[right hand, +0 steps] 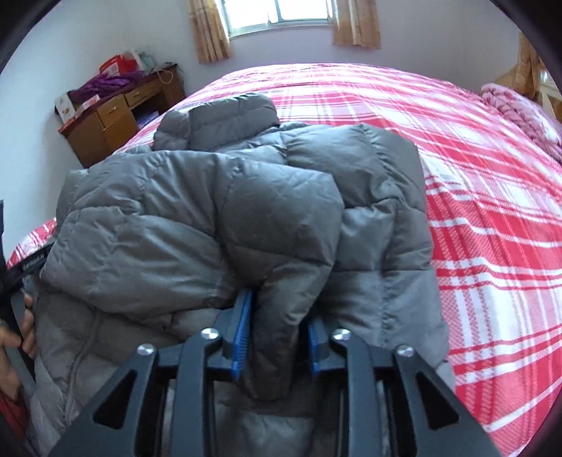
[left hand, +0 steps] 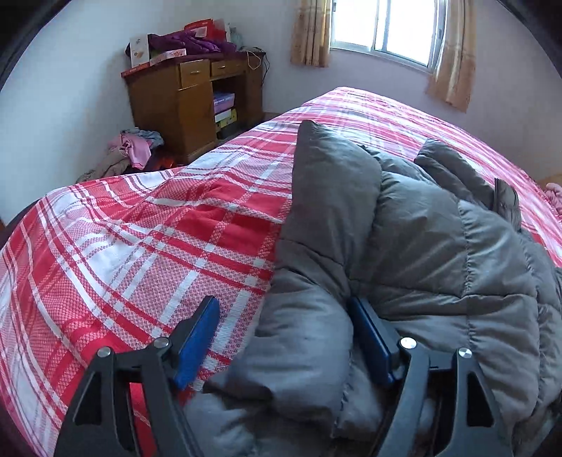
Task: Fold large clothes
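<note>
Right gripper (right hand: pixel 279 342) clamps a puffy fold of the grey down jacket (right hand: pixel 210 218) lying on the plaid bed (right hand: pixel 491 211). Left gripper (left hand: pixel 286 337) is released, jaws straddling the jacket's edge. Mid-fold; next, left needs a grip. Jacket's near hem is hidden behind both grippers.

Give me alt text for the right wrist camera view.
The right gripper pinches a sleeve of a grey puffer jacket that lies bunched on a bed with a red and white plaid cover. Behind stand a wooden desk and a curtained window.
</note>
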The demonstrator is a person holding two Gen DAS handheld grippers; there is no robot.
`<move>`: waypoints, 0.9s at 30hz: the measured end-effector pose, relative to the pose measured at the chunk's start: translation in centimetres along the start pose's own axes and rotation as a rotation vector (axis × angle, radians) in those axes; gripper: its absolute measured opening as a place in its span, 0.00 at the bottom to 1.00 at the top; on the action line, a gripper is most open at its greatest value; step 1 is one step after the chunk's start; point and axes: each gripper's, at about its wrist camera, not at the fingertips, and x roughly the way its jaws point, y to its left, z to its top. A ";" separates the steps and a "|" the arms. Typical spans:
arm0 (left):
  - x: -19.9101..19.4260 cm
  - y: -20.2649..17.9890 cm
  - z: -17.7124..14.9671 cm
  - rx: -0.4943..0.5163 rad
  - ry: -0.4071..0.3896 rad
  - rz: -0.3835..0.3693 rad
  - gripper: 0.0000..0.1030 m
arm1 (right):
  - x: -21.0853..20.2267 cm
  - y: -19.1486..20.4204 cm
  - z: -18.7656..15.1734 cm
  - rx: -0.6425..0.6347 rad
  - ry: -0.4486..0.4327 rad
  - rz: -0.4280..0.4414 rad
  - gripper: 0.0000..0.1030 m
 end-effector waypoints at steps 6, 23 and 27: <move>0.1 -0.1 -0.1 0.010 -0.003 0.015 0.76 | -7.1 -1.5 0.7 0.028 -0.149 -0.153 0.45; -0.2 -0.6 -0.2 0.022 -0.001 0.040 0.80 | 3.6 2.8 3.5 -0.046 -0.076 -0.111 0.46; -1.6 -1.3 1.2 0.069 0.001 0.045 0.80 | 3.5 2.8 3.7 -0.045 -0.081 -0.105 0.46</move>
